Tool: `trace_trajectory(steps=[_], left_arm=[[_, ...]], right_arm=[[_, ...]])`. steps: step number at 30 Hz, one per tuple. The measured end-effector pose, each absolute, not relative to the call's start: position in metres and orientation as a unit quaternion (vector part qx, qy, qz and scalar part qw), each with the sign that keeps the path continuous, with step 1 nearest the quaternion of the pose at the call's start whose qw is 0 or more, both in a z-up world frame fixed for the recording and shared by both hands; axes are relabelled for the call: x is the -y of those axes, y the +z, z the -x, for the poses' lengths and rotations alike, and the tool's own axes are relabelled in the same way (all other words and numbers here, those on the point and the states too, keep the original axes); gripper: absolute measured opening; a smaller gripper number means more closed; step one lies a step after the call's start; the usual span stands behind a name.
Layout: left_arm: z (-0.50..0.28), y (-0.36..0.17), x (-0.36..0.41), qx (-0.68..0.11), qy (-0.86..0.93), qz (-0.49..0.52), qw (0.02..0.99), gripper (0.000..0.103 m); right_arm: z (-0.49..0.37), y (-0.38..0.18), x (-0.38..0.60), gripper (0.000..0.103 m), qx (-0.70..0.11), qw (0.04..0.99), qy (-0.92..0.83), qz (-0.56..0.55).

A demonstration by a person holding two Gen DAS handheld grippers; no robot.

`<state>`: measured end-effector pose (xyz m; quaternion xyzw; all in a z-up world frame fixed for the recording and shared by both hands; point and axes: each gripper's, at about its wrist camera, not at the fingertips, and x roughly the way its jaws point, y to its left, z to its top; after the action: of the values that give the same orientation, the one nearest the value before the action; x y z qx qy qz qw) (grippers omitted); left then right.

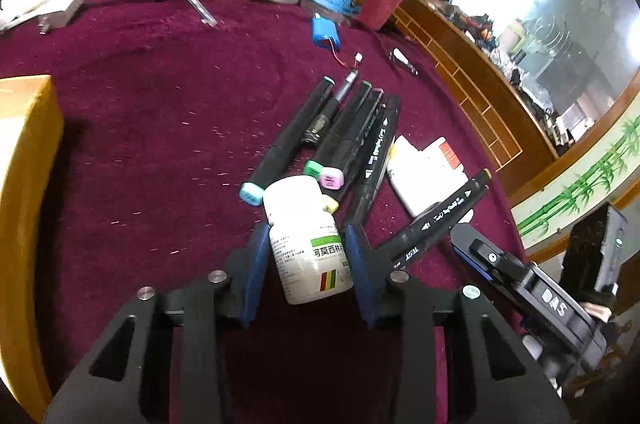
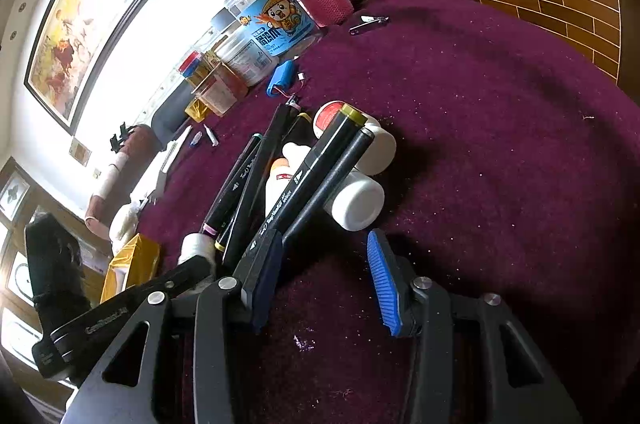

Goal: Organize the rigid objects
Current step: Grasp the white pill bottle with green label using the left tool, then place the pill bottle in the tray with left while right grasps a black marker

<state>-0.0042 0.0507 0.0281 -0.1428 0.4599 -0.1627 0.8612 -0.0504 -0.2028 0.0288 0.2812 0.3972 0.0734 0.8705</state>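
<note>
Left fingers (image 1: 307,256) pinch smooth white pill bottle (image 1: 310,244); right fingers (image 2: 324,276) spread, empty, over fuzzy maroon cloth (image 2: 480,144).

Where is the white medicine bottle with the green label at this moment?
In the left wrist view, the white medicine bottle sits between the fingers of the left gripper, just in front of the row of markers on the purple cloth.

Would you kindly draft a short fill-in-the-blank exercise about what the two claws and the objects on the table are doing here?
The left claw is closed on a white medicine ____.
The right claw is ____, gripping nothing.
The markers lie on a ____-coloured cloth.
The big jar with the cartoon label has a ____ lid.

Missing words: bottle; open; maroon; red
</note>
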Motion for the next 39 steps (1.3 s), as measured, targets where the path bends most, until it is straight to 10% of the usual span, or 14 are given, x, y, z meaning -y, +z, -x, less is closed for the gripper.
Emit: trace_trajectory(steps=[39], left_arm=[[0.143, 0.079, -0.239, -0.308, -0.181, 0.303, 0.883, 0.036]], right_arm=[[-0.092, 0.045, 0.056, 0.037, -0.526, 0.832, 0.097, -0.148]])
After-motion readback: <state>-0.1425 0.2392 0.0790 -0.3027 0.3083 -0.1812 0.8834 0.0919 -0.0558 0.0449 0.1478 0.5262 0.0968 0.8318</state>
